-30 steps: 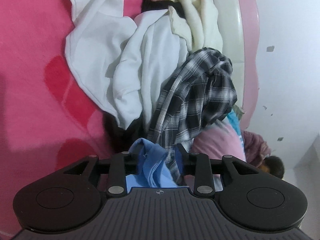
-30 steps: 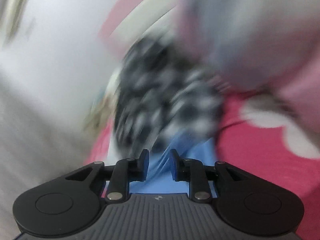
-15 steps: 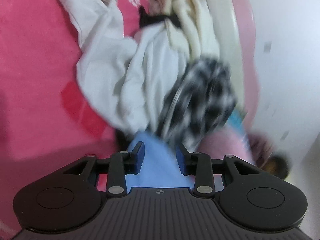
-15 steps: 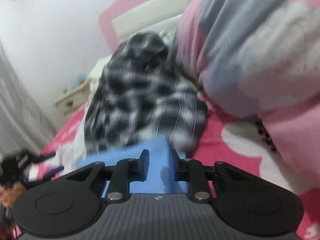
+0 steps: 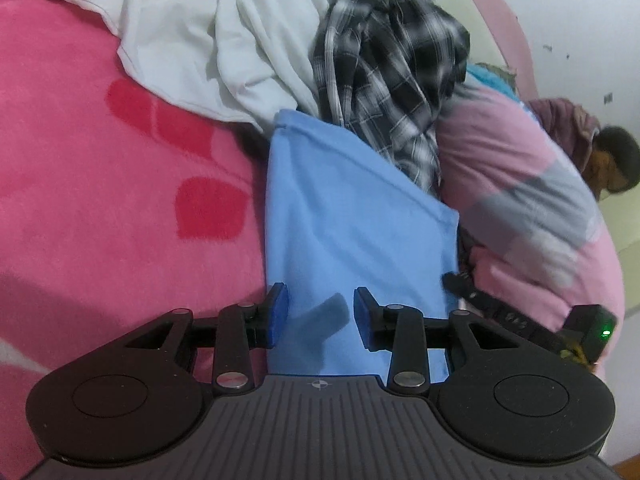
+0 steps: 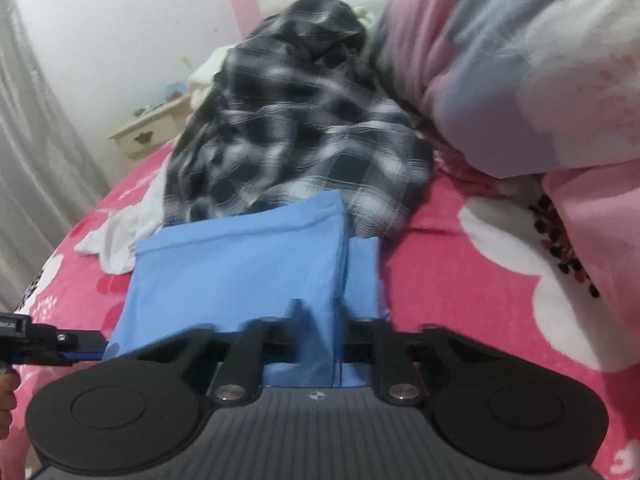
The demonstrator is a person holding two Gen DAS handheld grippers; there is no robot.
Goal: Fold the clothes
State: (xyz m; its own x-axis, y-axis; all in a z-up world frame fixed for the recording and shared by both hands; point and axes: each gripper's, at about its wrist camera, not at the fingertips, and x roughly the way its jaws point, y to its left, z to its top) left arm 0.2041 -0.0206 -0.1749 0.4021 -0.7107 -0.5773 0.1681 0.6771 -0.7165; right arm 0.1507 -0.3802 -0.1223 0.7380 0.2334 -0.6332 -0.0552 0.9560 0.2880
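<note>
Garment, blue (image 5: 352, 208), folded flat on pink bed blanket (image 5: 100, 200), far edge under plaid shirt (image 5: 392, 64). Right gripper (image 6: 316, 332): fingers clamped on its near edge. Left gripper (image 5: 320, 316): fingers apart, straddling cloth, not pressing.

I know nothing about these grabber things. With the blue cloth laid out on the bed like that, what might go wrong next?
Two risks, I'd guess. The plaid shirt lies over the far end of the blue cloth, so pulling the cloth may drag it along or undo the fold. The right gripper is shut on a small bunch of the cloth's near edge, while the left gripper is open over it, pinching nothing; a one-sided pull could skew or wrinkle it.
</note>
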